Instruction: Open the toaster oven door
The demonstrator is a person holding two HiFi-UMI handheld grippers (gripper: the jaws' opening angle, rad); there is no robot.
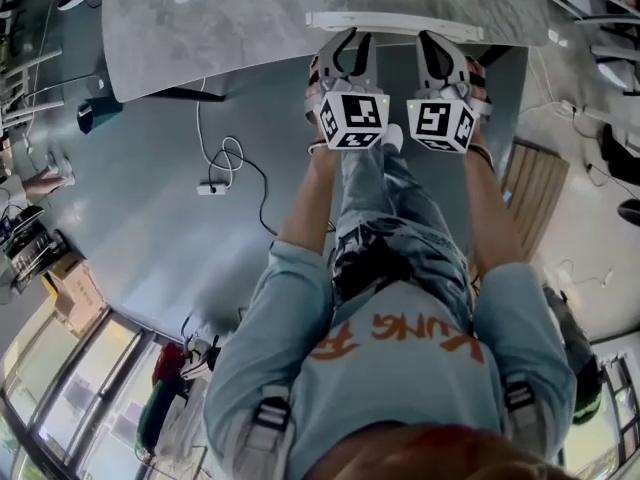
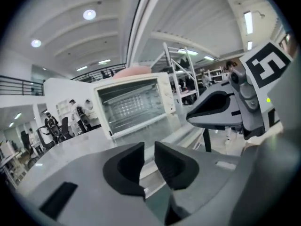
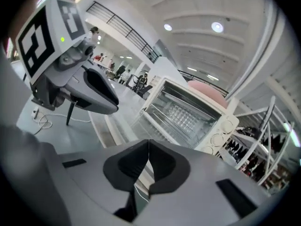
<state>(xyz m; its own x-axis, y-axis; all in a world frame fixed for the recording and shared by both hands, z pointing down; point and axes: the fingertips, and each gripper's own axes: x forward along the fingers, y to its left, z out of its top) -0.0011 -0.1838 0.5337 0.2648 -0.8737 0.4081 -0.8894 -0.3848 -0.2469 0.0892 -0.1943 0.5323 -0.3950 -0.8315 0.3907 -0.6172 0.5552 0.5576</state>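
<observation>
Black-padded jaws of left gripper parted by a narrow slit, pinching nothing; those of right gripper pressed together, empty. Beyond both, untouched, white toaster oven on grey tabletop. Knobs clear only from right gripper view; arms and floor cable only from head view.

toaster oven: white | table: grey marbled | shirt: light blue, orange lettering
</observation>
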